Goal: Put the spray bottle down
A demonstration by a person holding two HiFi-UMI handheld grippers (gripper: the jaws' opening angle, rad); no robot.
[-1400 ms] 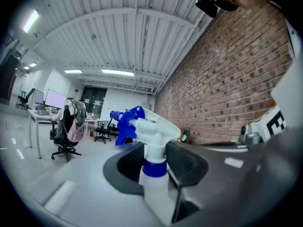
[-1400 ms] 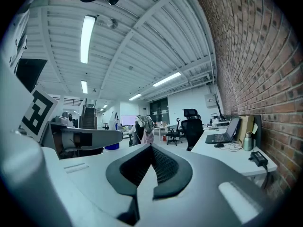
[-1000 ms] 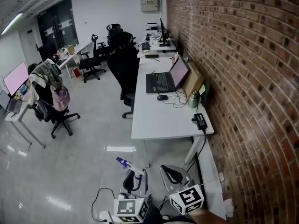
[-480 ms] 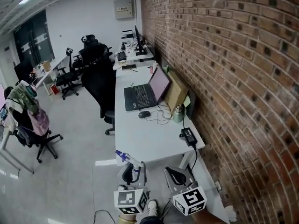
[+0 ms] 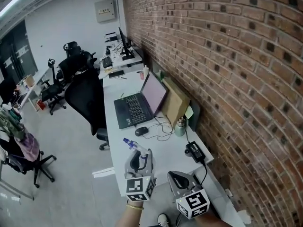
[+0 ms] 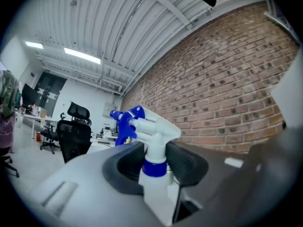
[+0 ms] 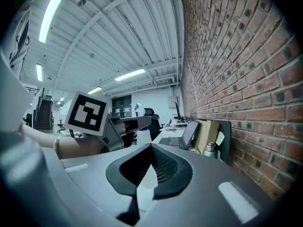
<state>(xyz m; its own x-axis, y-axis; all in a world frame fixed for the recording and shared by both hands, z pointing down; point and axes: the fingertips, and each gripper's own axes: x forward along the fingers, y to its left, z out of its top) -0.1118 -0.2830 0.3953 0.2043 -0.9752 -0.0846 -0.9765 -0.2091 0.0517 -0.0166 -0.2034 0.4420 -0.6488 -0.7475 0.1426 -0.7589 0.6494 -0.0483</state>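
The spray bottle point(image 6: 152, 141) is white with a blue trigger head and a blue collar. My left gripper point(image 6: 154, 161) is shut on it just below the collar and holds it upright. In the head view the left gripper point(image 5: 140, 164) and the spray bottle point(image 5: 134, 147) hang over the near end of the white desk point(image 5: 156, 143). My right gripper point(image 5: 179, 179) is lower right of it, near the desk's front corner. In the right gripper view the right gripper point(image 7: 150, 167) has its pads together with nothing between them, and the left gripper's marker cube point(image 7: 88, 111) shows to its left.
On the desk stand an open laptop point(image 5: 137, 105), a mouse point(image 5: 141, 131), a metal flask point(image 5: 179, 126), a cardboard box point(image 5: 175, 100) and a power adapter point(image 5: 194, 150). A black office chair point(image 5: 86, 97) is left of the desk. The brick wall point(image 5: 227, 79) runs along the right.
Both grippers and the view have come forward from above the floor to the desk's near end. The spray bottle has stayed in the left gripper. The right gripper has stayed shut.
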